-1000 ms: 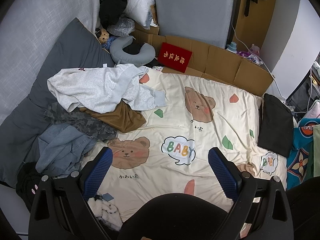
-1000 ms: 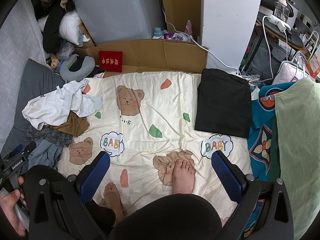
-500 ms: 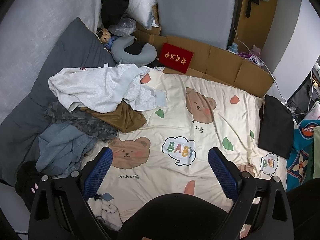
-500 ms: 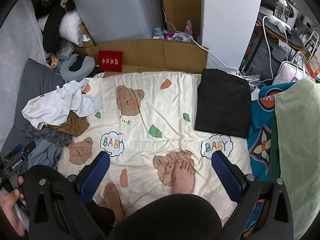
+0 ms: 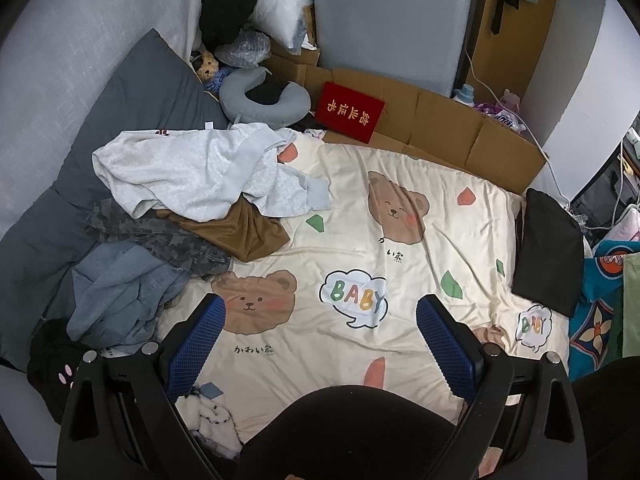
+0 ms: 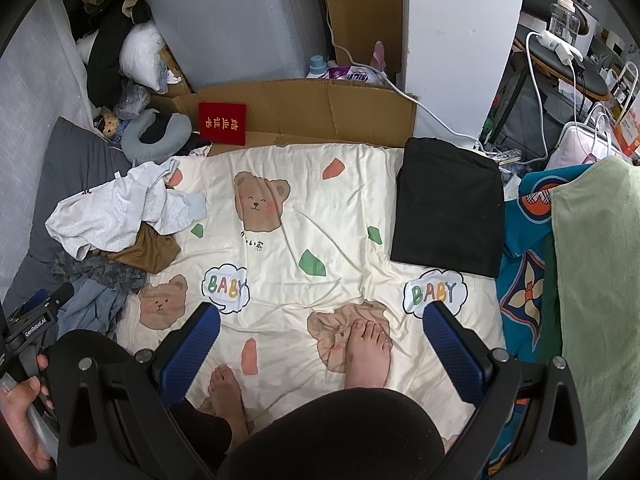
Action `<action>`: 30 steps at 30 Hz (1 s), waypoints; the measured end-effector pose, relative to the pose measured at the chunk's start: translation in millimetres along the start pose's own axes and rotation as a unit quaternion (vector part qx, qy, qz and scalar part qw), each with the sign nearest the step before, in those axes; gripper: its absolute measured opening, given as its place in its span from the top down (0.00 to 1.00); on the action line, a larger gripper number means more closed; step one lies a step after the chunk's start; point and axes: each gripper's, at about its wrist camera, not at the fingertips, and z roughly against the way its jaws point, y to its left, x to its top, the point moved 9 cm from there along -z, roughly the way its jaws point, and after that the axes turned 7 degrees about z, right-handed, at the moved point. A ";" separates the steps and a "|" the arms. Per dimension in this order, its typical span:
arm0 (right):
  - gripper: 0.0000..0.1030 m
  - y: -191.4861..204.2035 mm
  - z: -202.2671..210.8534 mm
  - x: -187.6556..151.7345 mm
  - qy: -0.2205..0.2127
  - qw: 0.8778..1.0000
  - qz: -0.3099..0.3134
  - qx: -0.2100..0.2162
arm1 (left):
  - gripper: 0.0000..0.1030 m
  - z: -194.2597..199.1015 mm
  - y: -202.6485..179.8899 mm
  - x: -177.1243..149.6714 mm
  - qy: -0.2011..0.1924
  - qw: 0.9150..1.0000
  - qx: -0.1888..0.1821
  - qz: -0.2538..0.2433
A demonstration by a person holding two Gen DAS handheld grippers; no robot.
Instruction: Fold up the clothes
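A heap of unfolded clothes lies at the left of the bear-print sheet [image 5: 360,240]: a light grey sweatshirt [image 5: 192,172] on top, a brown garment [image 5: 244,232], a camouflage piece [image 5: 160,240] and blue denim [image 5: 120,288]. The heap also shows in the right wrist view [image 6: 116,216]. A folded black garment [image 6: 448,208] lies flat at the sheet's right edge [image 5: 548,248]. My left gripper [image 5: 320,340] is open and empty, held high above the sheet. My right gripper [image 6: 320,352] is open and empty, also held high.
The person's bare feet [image 6: 366,348] stand on the sheet. A grey pillow [image 5: 132,120], a neck pillow [image 5: 260,96], a red booklet [image 5: 350,112] and cardboard [image 5: 460,128] border the far side. A green towel [image 6: 600,280] and blue patterned cloth [image 6: 524,280] lie right.
The left gripper's view has shifted slightly, with the heap sliding a little lower and right in frame. The right gripper and the clothes have not moved.
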 end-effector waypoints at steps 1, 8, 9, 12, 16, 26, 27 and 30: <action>0.01 -0.3 -0.1 0.3 0.000 1.000 0.000 0.000 | 0.06 0.3 0.0 0.1 -0.001 1.000 0.001 -0.001; 0.01 0.5 -0.2 0.2 0.001 1.000 0.000 0.001 | 0.06 0.0 -1.4 -0.5 -0.001 1.000 0.002 -0.002; 0.01 0.8 -0.1 0.4 0.001 1.000 0.000 0.001 | 0.06 0.0 -1.5 -0.6 -0.001 1.000 0.002 -0.002; 0.01 1.2 0.1 0.6 0.001 1.000 0.001 0.002 | 0.06 0.0 -1.9 -0.7 -0.001 1.000 0.002 -0.003; 0.01 1.1 -0.1 0.9 0.001 1.000 0.001 0.003 | 0.06 -0.2 -0.4 -0.1 -0.002 1.000 0.001 -0.004; 0.01 1.9 0.2 1.1 0.000 1.000 0.002 0.005 | 0.06 -1.0 -2.3 -0.3 -0.001 1.000 0.001 -0.008; 0.01 2.0 0.2 1.2 0.000 1.000 0.002 0.004 | 0.06 -0.9 -2.6 -0.5 0.000 1.000 0.001 -0.008; 0.01 1.7 -0.5 1.1 0.003 1.000 0.000 0.008 | 0.06 -1.3 -2.3 -0.9 0.002 1.000 0.000 -0.008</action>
